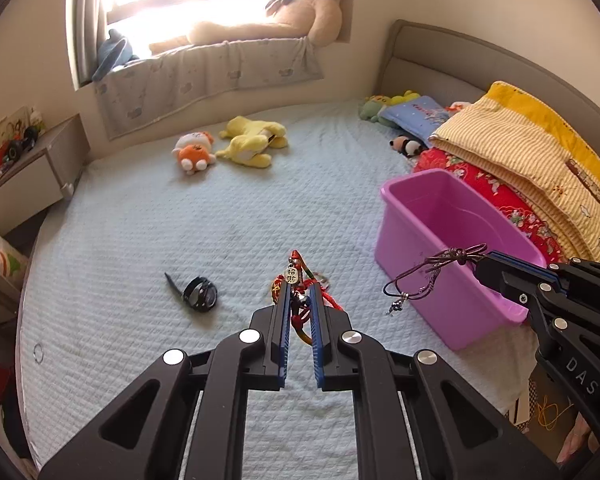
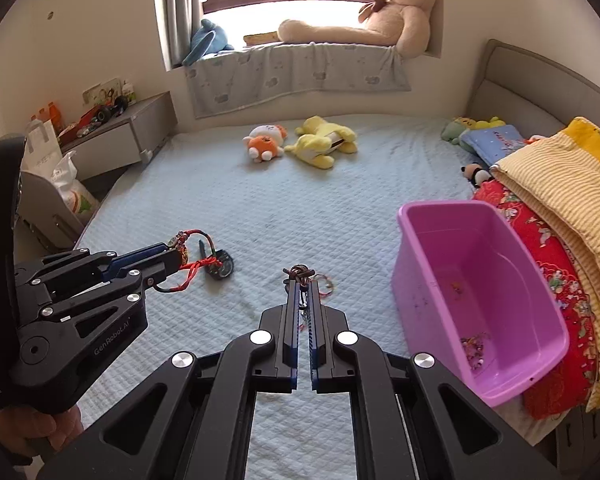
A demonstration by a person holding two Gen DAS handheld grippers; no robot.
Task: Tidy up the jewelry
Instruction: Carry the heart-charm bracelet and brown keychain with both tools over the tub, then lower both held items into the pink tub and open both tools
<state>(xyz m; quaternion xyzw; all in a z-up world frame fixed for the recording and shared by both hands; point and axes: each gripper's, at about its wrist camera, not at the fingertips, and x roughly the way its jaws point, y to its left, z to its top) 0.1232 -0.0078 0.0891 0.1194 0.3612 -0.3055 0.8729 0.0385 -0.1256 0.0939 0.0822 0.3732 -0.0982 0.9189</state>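
The left gripper (image 1: 300, 294) is clamped on a red braided cord bracelet (image 1: 300, 308) with a small round silver charm at its top – the cord bunches between the blue pads and loops out at the side, lifted clear of the bed (image 1: 140, 220). The right gripper (image 2: 303, 286) is pinched tight on a dark cord necklace (image 2: 299, 273); its knotted end pokes above the fingertips, and in the left wrist view the rest of the cord hangs in a loop with a little metal pendant dangling low, in front of the pink bin's near wall.

On the pale quilted bed cover just beyond the grippers lie a black wristwatch (image 1: 200, 294) and, near it, another thin bracelet (image 2: 326, 280), partly hidden behind the fingers. To the right stands the pink plastic bin (image 2: 416, 264), open-topped – a few small pieces already rest on its floor, too small to make out.

Farther back lie an orange-and-white plush (image 2: 265, 143) and a yellow plush (image 2: 324, 142) side by side. A large teddy bear (image 2: 396, 12) sits on the window ledge.
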